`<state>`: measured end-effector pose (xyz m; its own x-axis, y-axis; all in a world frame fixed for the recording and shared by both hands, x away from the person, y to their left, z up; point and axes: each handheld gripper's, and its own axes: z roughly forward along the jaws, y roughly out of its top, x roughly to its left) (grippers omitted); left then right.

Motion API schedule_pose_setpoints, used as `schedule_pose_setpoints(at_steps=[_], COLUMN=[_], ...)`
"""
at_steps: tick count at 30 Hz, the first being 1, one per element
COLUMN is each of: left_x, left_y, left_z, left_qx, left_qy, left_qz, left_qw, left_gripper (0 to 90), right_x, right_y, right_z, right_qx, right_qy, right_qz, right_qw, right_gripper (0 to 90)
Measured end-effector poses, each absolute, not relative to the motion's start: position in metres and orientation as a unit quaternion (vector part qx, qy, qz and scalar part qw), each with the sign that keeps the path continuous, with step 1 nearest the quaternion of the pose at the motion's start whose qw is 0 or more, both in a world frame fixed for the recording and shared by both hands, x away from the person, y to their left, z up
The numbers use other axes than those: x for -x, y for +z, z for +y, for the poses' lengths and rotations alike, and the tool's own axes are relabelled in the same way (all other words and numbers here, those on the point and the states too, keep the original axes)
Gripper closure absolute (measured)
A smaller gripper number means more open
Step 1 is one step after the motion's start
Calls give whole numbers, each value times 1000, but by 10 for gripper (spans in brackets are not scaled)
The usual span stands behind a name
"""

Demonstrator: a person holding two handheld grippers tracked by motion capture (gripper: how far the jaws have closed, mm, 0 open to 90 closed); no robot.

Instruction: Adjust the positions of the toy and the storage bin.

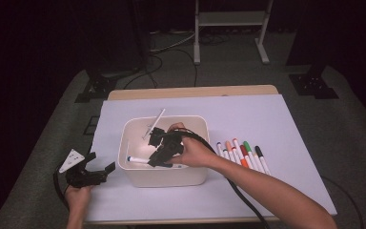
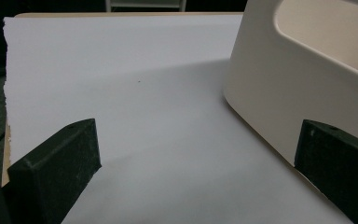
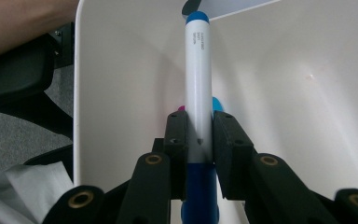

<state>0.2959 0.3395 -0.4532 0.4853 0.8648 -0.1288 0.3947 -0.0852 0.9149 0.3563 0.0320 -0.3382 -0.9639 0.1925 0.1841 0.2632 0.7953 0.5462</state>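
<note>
Bin (image 1: 164, 176): cream plastic, smooth, soft satin sheen on walls and rim.
Held marker (image 3: 198, 88): white plastic barrel, glossy, fine printed text; blue plastic cap and end, smooth.
Right gripper (image 3: 199, 140): black plastic jaws, matt, faintly grainy; brass-coloured metal rivets at the pivots.
Left gripper (image 2: 191, 158): black matt pads, speckled and slightly rough at the edges.
Table cover (image 1: 248, 114): white paper-like sheet, matt, smooth, ragged along one edge.
Tabletop (image 1: 190, 92): pale wood edge, matt.
Loose markers (image 1: 242, 155): white glossy plastic barrels, coloured caps.
Floor (image 1: 352, 138): grey carpet, rough.
</note>
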Motion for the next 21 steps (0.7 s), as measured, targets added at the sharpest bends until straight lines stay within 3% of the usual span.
schedule_pose_setpoints(at_steps=[9,21], left_x=[-296,-296], left_y=[-453,-453], left_z=[340,339], left_qx=[-699,-702], left_qy=[231,233], left_qz=[451,449], left_qw=[505,500], left_gripper=[0,0], right_x=[-355,-355], right_y=[-334,-294], right_z=[27,-34], right_qx=[122,163], right_qy=[-287,-332], right_qz=[-949,-929], right_qw=[51,22], right_gripper=[677,620])
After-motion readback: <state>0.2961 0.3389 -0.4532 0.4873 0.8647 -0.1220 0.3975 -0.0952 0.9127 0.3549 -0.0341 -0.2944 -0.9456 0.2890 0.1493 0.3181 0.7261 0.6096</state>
